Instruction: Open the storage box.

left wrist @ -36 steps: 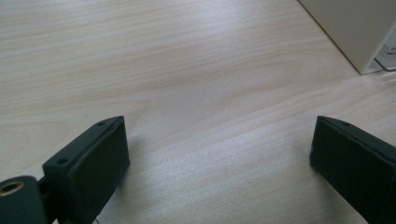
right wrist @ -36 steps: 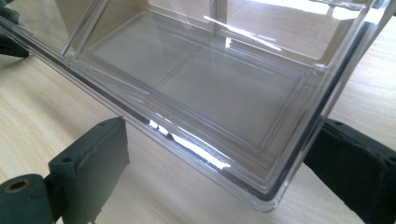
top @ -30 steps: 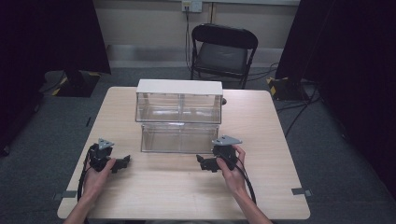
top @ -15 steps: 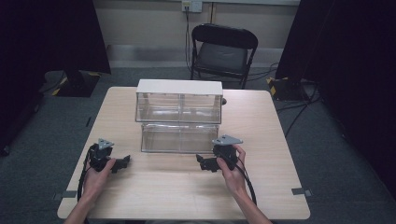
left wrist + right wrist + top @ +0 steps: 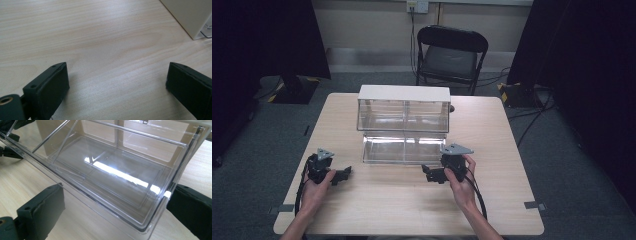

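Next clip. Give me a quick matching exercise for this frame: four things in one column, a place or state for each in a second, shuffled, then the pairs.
Things
1. left claw
2. right claw
3. clear drawer
4. folding chair

Places or states
A. on the floor beyond the table's far edge
B. open over bare tabletop
C. pulled out of the cabinet, empty
D. open, at the drawer's front right corner

Pairs: 1-B, 2-D, 3-C, 4-A
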Demonstrator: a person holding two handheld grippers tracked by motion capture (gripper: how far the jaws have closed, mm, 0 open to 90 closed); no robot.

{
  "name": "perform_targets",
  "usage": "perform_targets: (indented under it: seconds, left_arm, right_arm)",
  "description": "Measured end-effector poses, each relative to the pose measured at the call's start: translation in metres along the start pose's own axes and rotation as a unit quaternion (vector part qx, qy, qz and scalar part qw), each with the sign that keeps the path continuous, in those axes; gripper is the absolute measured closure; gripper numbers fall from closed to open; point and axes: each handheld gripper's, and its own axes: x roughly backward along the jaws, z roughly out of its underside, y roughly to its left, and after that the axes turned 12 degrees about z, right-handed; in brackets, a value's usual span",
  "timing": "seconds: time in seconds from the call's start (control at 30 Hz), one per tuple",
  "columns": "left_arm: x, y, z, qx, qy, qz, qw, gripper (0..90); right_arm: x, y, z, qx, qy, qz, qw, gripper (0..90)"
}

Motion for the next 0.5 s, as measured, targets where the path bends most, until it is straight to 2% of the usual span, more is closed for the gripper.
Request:
perform_targets:
  seconds: [0.5]
  left_arm:
    - [0.0001, 0.0000, 0.0000, 0.000, 0.000, 0.000, 1.0000, 4.2]
  right_arm:
    - [0.0017, -0.0001, -0.0017, -0.006, -0.010, 0.000, 0.9999, 0.3]
